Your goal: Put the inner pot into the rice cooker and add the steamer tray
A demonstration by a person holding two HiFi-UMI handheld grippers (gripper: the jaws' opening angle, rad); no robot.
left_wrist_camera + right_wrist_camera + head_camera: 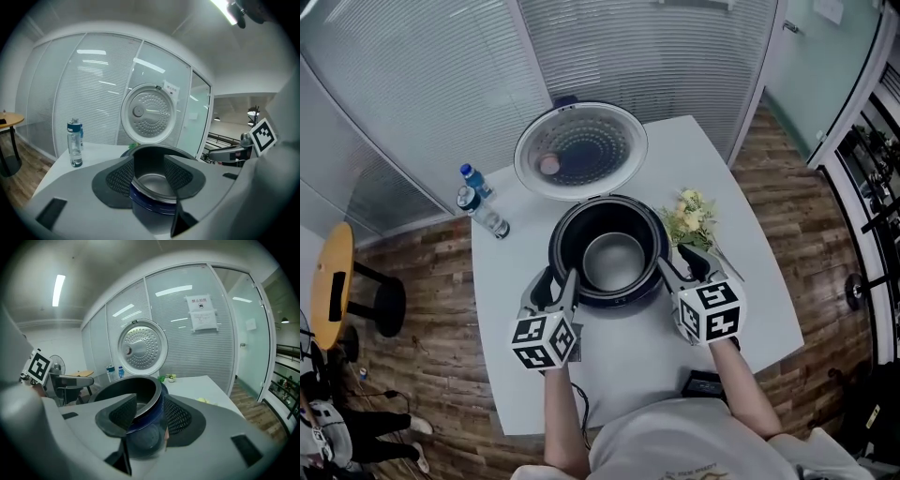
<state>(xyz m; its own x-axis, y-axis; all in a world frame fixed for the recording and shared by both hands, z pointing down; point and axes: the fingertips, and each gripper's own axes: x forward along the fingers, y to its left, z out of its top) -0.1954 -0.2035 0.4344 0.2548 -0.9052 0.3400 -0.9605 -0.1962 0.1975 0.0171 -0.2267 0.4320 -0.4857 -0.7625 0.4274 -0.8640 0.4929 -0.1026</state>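
The inner pot already sits inside the dark blue rice cooker at the middle of the white desk. It is a stiff, thin-walled metal bowl with a smooth dark lining, probably fairly light and slippery, best pinched at its thin rim on two opposite sides. The left tool and right tool flank the cooker, both released, their textured pads apart and clamping nothing. No steamer tray shows in any view, and the round dimpled lid stands open at upper centre.
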